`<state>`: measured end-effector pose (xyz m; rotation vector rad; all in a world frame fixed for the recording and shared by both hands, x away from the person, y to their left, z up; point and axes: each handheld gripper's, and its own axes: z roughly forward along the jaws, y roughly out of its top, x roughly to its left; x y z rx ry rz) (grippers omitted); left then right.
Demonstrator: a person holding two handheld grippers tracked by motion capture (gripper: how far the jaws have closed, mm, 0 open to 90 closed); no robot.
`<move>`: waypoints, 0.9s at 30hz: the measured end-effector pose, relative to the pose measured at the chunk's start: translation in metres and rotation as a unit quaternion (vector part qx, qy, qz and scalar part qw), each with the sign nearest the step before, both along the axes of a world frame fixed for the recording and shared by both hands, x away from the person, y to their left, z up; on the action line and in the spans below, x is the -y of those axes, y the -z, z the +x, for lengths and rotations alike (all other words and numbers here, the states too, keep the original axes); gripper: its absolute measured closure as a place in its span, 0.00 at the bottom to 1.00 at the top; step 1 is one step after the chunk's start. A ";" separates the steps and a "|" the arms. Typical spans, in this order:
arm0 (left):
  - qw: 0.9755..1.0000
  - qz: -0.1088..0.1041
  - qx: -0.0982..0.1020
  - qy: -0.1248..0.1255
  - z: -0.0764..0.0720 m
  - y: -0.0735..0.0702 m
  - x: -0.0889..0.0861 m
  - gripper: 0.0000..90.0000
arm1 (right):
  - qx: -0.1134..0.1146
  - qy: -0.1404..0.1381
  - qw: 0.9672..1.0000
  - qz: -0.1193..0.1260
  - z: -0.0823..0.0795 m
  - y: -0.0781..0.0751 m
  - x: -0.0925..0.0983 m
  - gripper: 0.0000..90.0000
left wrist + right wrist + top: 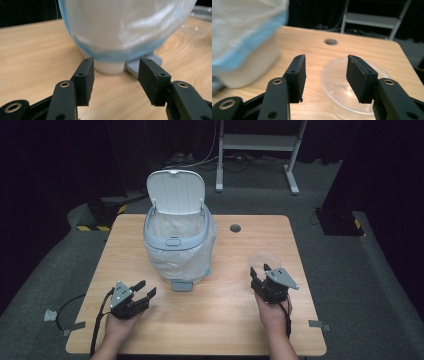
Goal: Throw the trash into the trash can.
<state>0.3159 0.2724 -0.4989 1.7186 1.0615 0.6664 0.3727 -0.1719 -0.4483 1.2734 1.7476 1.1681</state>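
Left tool [113,83] sits low over the worktop [225,305] at its near left, jaws spread with nothing between them, aimed at the base of the bin [125,30]. In the left gripper view the bin's bag-wrapped body is just ahead of the pads, its grey pedal [147,63] showing between them on the wood; not touching. Right tool [325,77] is at the near right, jaws spread too, nothing pinched. Its jaws point at a clear plastic dish [352,92] lying flat on the worktop just ahead; in the right gripper view the right pad overlaps the dish's rim, but contact cannot be told. In the high view the left tool [145,290] is near the bin's front left and the right tool [260,270] is right at the near edge of the dish [265,259], well apart from each other. The bin [177,240] stands upright at the centre of the worktop, towards the back, white lid [175,190] flipped up, clear liner bag [210,232] draped over the rim and down the sides. The dish is to the right of the bin, apart from it. A round cable hole [235,228] is in the worktop behind the dish.
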 end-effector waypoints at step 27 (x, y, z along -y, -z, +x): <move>0.999 0.017 -0.027 0.012 0.001 0.018 0.001 0.50 | -0.098 0.019 0.994 0.049 0.065 0.038 0.045 0.43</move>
